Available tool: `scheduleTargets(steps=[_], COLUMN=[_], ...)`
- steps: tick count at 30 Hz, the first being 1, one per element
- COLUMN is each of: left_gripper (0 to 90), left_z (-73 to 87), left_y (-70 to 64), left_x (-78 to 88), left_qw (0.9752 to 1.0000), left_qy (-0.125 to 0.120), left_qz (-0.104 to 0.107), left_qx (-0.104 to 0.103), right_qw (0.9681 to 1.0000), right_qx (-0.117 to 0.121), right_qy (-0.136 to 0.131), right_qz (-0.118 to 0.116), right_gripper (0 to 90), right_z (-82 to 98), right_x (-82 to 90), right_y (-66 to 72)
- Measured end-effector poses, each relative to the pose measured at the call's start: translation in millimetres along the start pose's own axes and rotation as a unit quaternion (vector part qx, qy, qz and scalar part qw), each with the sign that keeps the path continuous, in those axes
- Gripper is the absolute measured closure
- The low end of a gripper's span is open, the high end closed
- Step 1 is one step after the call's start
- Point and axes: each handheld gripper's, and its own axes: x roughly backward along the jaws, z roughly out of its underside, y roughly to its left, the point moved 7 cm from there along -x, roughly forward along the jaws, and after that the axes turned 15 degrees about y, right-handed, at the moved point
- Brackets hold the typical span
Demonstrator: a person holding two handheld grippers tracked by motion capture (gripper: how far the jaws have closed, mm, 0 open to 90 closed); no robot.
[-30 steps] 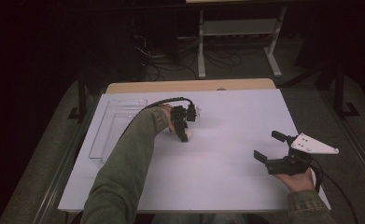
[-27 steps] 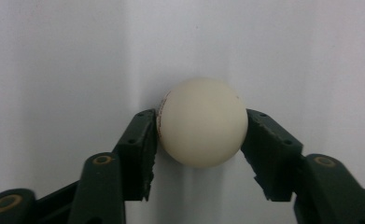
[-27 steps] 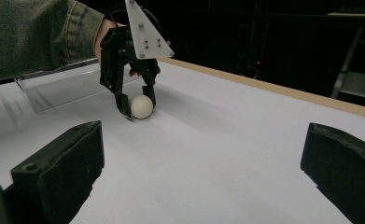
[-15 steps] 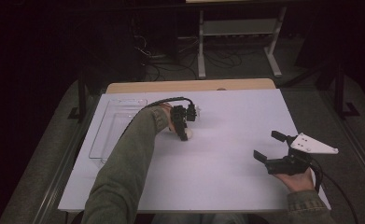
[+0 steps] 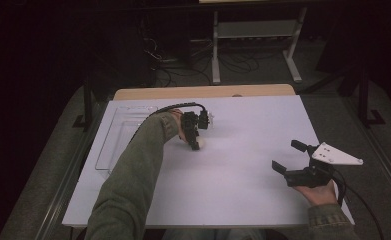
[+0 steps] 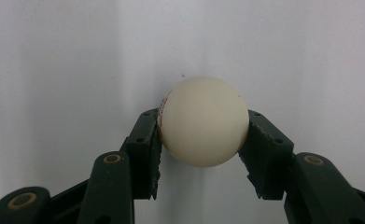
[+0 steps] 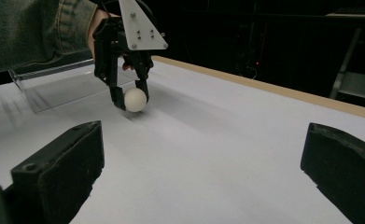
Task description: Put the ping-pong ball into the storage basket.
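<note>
A white ball (image 6: 202, 121) sits between the two black jaws of my left gripper (image 6: 202, 140), which is shut on it. In the high view the left gripper (image 5: 195, 141) points down at the middle left of the white table (image 5: 243, 200), with the ball (image 5: 197, 144) at its tips. The ball (image 7: 135, 99) is at or just above the table surface; I cannot tell which. My right gripper (image 5: 287, 156) rests low near the table's right front, open with nothing between its jaws. Its own view shows the right gripper (image 7: 203, 140) spread wide, facing the left gripper (image 7: 129, 93).
A clear plastic tray (image 5: 114, 145) lies along the table's left side, just behind the left forearm (image 5: 133, 175); the same tray (image 7: 54, 86) shows in the right gripper view. A wooden strip (image 5: 203, 92) edges the far side. A metal stand (image 5: 255, 35) is on the dark floor beyond.
</note>
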Motion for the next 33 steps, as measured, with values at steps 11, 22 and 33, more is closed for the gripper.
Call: scheduleTargets(steps=[11, 22, 33], left_gripper=[50.8, 50.9, 50.9], left_z=[4.1, 12.7, 20.8], left_y=[-6.0, -12.8, -19.8], left_x=[13.4, 26.3, 37.7], left_qw=[0.9999, 0.9999, 0.9998], left_qy=[0.000, 0.000, 0.012], left_qz=[-0.011, -0.016, -0.018], left_qx=[0.000, -0.002, 0.001], right_qw=[1.0000, 1.0000, 1.0000], right_qx=[0.000, 0.004, 0.005], right_qy=[0.000, 0.000, 0.001], right_qz=[-0.001, -0.002, -0.005], right_gripper=[0.0, 0.0, 0.0], right_z=[-0.5, -1.6, -1.8], right_x=[0.2, 0.0, -0.2], right_y=[1.1, 2.4, 3.2])
